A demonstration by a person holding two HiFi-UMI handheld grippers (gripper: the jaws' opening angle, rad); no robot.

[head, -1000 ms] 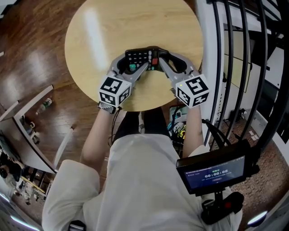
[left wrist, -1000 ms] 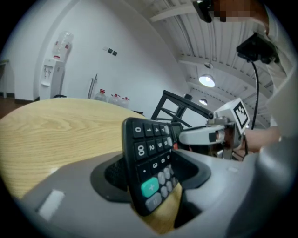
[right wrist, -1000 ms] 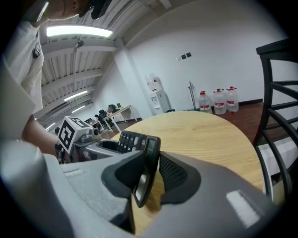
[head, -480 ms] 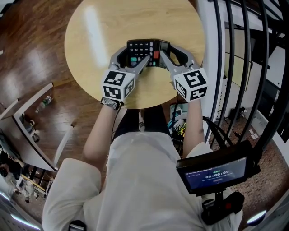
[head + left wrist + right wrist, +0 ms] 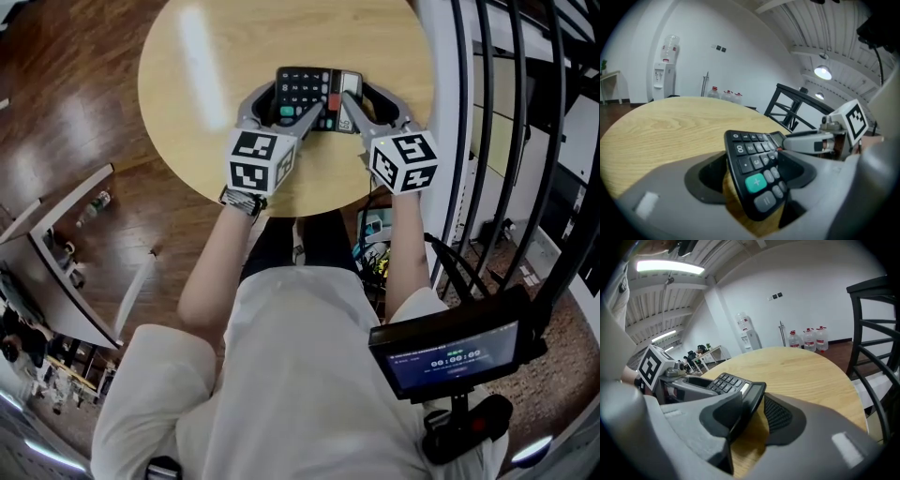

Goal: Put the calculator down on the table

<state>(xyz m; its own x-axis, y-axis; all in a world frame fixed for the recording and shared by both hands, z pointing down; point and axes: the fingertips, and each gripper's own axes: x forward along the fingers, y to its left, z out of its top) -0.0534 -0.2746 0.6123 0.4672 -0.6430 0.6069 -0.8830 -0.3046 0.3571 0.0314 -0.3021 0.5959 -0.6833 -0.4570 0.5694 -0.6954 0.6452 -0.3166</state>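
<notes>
**One calculator, two grippers.** The single calculator (image 5: 309, 92) rests on the one round wooden table (image 5: 206, 66), near its middle. Your left gripper (image 5: 286, 103) straddles the keypad end. Its two jaws are opening, and bare wood shows between the left pad and the casing. Your right gripper (image 5: 367, 97) straddles the display end. Its jaws are also opening, with the right pad clear of the casing. By the far wall stand one water dispenser (image 5: 749, 336) and three water bottles (image 5: 807, 340).
</notes>
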